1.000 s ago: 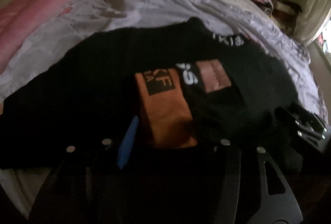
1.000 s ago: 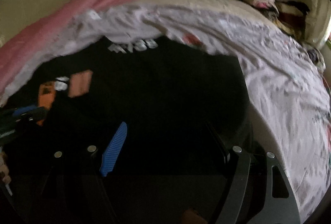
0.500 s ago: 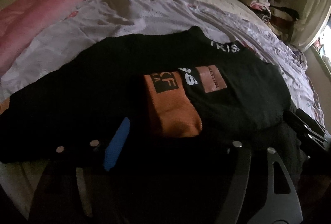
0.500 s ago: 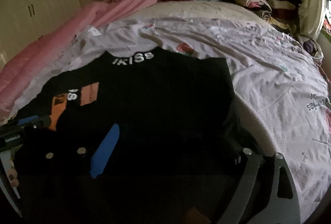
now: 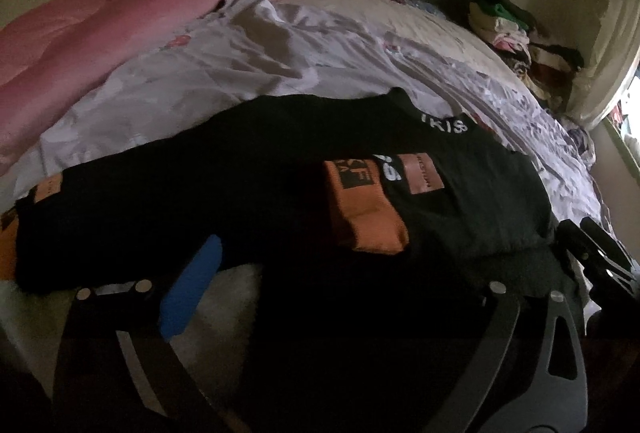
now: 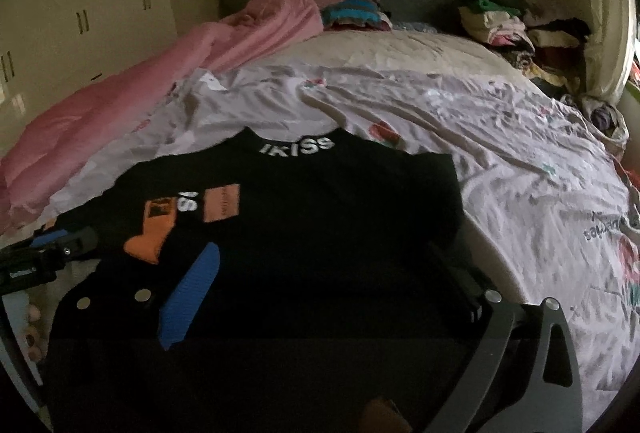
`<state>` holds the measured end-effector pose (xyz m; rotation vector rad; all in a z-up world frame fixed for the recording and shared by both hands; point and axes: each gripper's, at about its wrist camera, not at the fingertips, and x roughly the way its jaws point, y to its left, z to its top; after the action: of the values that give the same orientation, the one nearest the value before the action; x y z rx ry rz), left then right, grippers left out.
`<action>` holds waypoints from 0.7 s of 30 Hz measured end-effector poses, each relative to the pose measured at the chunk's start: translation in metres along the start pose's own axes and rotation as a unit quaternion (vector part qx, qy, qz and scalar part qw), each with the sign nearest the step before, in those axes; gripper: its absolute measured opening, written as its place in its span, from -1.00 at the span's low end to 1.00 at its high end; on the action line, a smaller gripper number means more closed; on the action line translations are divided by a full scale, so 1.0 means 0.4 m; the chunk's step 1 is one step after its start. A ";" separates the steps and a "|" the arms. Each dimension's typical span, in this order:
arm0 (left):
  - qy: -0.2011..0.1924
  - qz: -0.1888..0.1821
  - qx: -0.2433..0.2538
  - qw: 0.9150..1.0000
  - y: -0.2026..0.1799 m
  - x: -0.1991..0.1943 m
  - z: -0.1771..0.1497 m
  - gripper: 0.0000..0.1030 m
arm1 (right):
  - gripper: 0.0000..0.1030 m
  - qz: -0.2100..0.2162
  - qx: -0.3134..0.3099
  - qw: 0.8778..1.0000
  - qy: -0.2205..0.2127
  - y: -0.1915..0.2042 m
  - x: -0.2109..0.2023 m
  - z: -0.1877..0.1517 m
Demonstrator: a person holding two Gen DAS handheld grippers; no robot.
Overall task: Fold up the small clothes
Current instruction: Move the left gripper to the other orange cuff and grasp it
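Note:
A black top [image 5: 240, 173] with orange patches lies spread on the bed, its white-lettered collar [image 6: 296, 147] toward the headboard. An orange-trimmed sleeve [image 5: 364, 217] is folded in over its chest. My left gripper [image 5: 340, 293] hovers over the near hem with its jaws opening; black cloth lies below the gap, but the blue pad [image 5: 188, 293] does not press on it. My right gripper [image 6: 332, 297] hangs over the same hem further right, jaws also opening, with nothing pinched. Each gripper shows at the edge of the other's view: the right gripper [image 5: 600, 257] and the left gripper [image 6: 48, 253].
A white patterned sheet [image 6: 520, 173] covers the bed. A pink blanket [image 6: 120, 105] runs along the left side. Piles of clothes [image 6: 520, 29] sit at the headboard corner and a smaller stack [image 6: 352, 13] in the middle. Wardrobe doors [image 6: 80, 17] stand at the left.
Both grippers have widened their jaws and pulled back and up from the black top. The top now lies lower and smaller in both views, and more of the bed shows.

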<state>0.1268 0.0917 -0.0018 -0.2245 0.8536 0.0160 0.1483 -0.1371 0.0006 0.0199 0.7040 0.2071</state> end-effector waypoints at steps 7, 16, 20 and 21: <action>-0.011 0.027 -0.028 0.999 0.074 -0.043 -0.008 0.81 | 0.91 0.025 -0.026 0.999 -0.015 0.085 -0.020 0.019; -0.019 0.060 -0.081 0.995 0.201 -0.089 -0.026 0.81 | 0.91 0.067 -0.068 0.995 -0.023 0.214 -0.022 0.043; -0.022 0.079 -0.101 0.991 0.251 -0.103 -0.040 0.81 | 0.91 0.082 -0.089 0.992 -0.021 0.268 -0.015 0.047; -0.022 0.081 -0.111 0.990 0.268 -0.106 -0.044 0.81 | 0.91 0.085 -0.094 0.992 -0.020 0.282 -0.012 0.048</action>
<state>0.0746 0.1959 -0.0016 -0.3615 0.8243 0.2669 0.1366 -0.0264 0.0282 -0.0961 0.6408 0.4352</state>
